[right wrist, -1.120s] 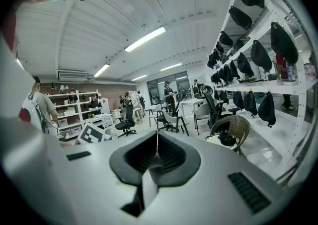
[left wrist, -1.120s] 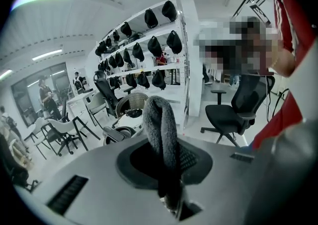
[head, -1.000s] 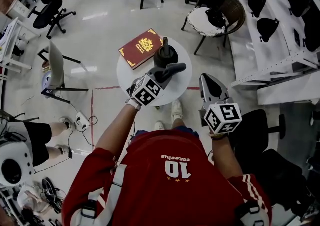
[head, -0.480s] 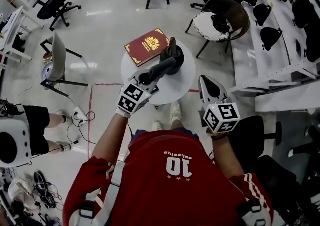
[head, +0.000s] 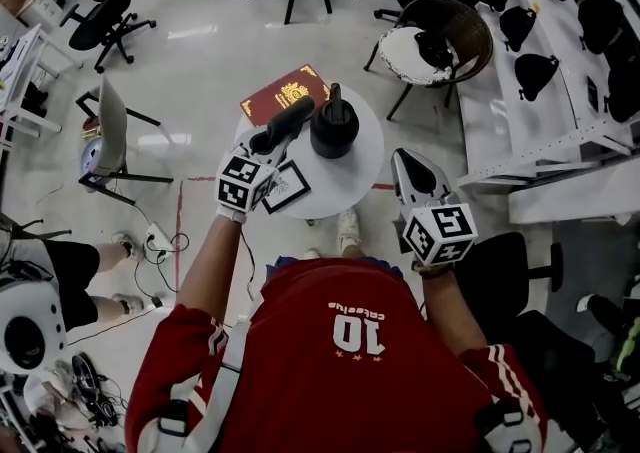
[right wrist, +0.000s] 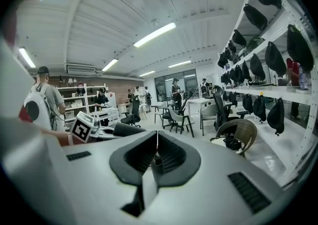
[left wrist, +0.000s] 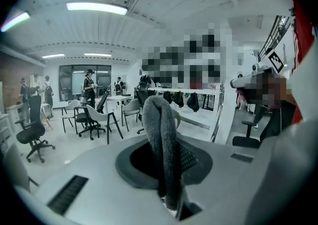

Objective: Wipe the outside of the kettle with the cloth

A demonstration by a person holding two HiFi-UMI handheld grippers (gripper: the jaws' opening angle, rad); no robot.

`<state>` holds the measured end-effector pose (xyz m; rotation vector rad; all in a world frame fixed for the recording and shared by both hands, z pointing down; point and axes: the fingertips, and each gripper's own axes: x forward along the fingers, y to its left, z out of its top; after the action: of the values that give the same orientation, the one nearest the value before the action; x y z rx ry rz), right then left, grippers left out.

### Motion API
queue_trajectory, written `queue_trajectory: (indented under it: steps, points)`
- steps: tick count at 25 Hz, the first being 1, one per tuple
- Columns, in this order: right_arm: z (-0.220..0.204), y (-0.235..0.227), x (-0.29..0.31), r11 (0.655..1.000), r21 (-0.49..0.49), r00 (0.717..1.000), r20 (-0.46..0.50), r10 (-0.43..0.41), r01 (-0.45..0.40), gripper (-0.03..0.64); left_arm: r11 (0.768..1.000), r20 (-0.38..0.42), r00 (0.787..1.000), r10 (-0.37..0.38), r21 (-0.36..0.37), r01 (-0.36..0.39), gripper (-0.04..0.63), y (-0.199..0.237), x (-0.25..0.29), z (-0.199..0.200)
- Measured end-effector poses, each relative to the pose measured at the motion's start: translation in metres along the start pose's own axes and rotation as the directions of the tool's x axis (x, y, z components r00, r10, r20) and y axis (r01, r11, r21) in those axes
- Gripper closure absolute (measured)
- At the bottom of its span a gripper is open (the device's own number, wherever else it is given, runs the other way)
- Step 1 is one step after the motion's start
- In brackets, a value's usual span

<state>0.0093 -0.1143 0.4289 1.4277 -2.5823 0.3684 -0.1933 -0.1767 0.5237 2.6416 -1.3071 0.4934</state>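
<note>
The kettle (head: 333, 127) stands upright on the round white bench (head: 362, 163), slightly past its middle. A narrow part of it juts toward the far edge; I cannot tell whether that is spout or handle.

The left hand-held gripper (head: 266, 148) is clamped on the cloth (head: 286, 122), which in the left gripper view rises between the jaws as a folded grey loop (left wrist: 162, 129). From above, the cloth's long axis slants from the gripper up and to the right, its far end over the near edge of a red book (head: 284, 92). It lies just left of the kettle, with a slim gap showing between them.

The book overhangs the bench's far-left rim. A dark framed card (head: 288, 187) lies by the near-left edge, beside the gripper's marker cube. The bench's right and near-right surface is bare.

The right hand-held gripper (head: 405, 159) hangs just off the bench's right edge, its jaws pressed together with nothing between them (right wrist: 157, 145). A wicker chair (head: 452, 23) stands beyond on the right.
</note>
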Motion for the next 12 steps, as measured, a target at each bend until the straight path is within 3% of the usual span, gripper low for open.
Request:
queue_trajectory:
  steps: [12]
  points:
    - [0.003,-0.052,0.000,0.998,0.037,0.998,0.004,-0.059,0.059,0.600,0.999,-0.144,0.989,0.024,0.046,-0.018,0.548,0.021,0.084,-0.025]
